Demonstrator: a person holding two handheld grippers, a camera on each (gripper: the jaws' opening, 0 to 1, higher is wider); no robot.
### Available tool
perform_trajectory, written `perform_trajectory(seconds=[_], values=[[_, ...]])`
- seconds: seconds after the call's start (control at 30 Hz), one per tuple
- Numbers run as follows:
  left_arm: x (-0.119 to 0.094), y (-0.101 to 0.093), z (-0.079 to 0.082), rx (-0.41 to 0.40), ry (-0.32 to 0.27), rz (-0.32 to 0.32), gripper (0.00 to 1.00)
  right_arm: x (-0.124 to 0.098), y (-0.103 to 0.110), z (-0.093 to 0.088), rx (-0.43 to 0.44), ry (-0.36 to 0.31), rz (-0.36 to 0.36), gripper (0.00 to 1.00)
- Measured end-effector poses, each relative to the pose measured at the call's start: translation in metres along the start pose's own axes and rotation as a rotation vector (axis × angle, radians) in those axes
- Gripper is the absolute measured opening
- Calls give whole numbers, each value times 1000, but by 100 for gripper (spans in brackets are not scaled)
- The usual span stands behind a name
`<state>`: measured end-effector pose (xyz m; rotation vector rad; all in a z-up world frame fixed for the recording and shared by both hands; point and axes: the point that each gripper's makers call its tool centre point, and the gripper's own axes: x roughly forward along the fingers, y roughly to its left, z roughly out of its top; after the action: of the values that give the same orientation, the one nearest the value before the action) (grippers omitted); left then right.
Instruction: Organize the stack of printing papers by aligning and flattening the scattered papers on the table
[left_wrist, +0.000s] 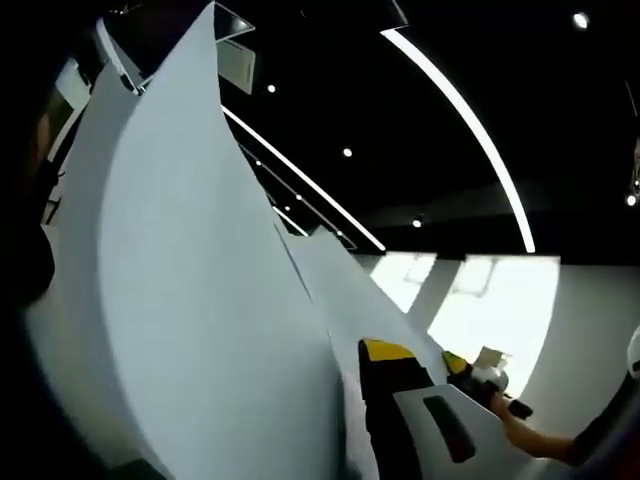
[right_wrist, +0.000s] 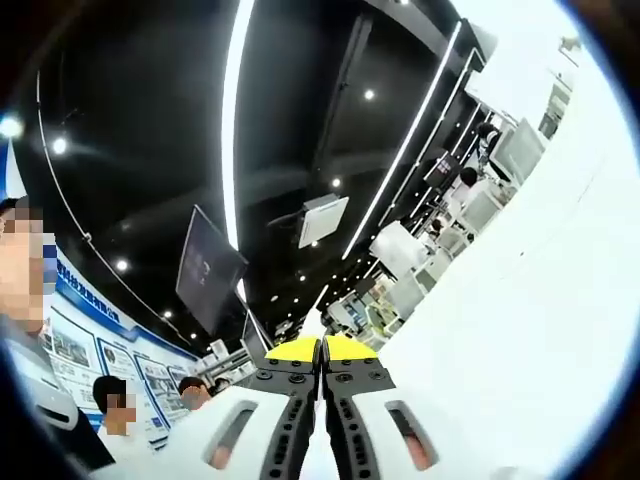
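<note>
1. Left gripper view: left gripper (left_wrist: 400, 400) rises from the bottom right of this view, its yellow tips against the near edge of the paper (left_wrist: 190, 300). I see one white jaw and a dark one beside it with no clear gap, so I read them as pinched on the sheet, though the contact itself is hidden. The paper stands lifted off the table, a tall curved white sheet sweeping up and to the left from the jaws, its long axis running away from me toward the ceiling lights. A second sheet edge (left_wrist: 340, 280) shows just behind it. A hand (left_wrist: 530, 435) with the other gripper comes in at the lower right.

2. Right gripper view: right gripper (right_wrist: 321, 352) has its yellow tips pressed together with only a thin seam between them; I judge a sheet edge is nipped there. The paper (right_wrist: 530, 330) spreads to the right of the jaws.

3. My judgement: both grippers hold the paper aloft, so the next move turns on lowering it edge-down and squaring it.
</note>
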<state>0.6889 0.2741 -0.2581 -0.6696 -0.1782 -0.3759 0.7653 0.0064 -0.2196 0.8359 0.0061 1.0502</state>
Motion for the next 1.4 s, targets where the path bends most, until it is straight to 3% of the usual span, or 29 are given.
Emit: perform_trajectory(seconds=[1.4], values=[[0, -6, 0, 12, -9, -21, 26, -2, 0, 1, 5, -7, -4, 0]])
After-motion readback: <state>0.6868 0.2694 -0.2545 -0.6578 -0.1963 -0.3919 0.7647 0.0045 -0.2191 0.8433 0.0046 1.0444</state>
